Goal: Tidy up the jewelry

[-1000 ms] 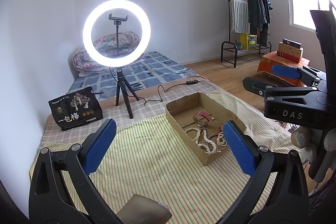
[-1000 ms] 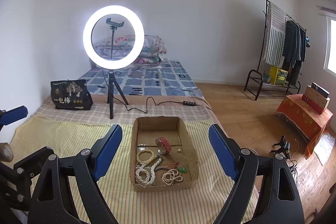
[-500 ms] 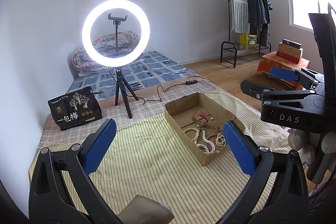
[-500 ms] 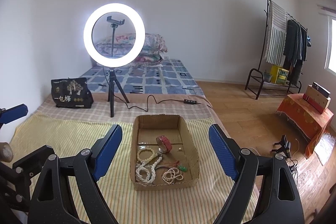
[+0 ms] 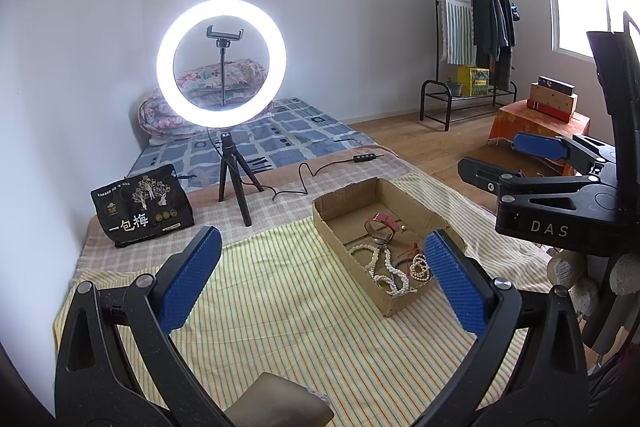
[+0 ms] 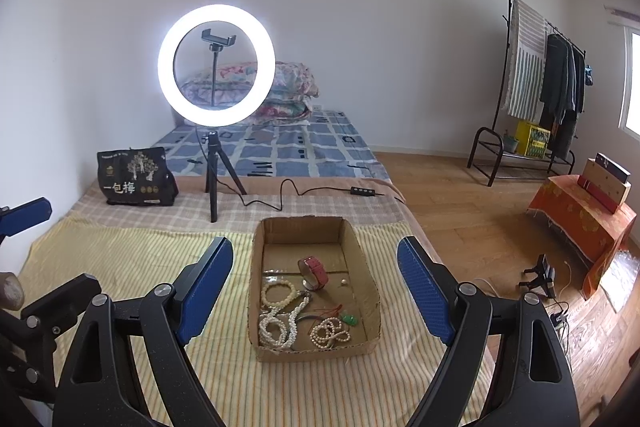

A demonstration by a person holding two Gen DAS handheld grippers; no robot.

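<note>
A shallow cardboard box (image 6: 255,307) lies on the striped yellow cloth (image 6: 120,267) and holds the jewelry. Inside are a red watch (image 6: 314,271), a long pearl necklace (image 6: 280,327), a pale bead bracelet (image 6: 278,293), a small pearl bracelet (image 6: 330,333) and a green pendant (image 6: 349,319). My right gripper (image 6: 315,243) hovers open in front of the box, nothing between its blue pads. My left gripper (image 5: 322,235) stands open to the left of the box (image 5: 340,247), also with nothing in it. The watch (image 5: 384,225) and necklace (image 5: 390,273) show there too.
A lit ring light (image 6: 216,67) on a tripod stands behind the box, its cable and switch (image 6: 362,191) trailing right. A black printed bag (image 6: 136,179) sits at the back left. The bed ends just right of the box, above a wooden floor (image 6: 480,227).
</note>
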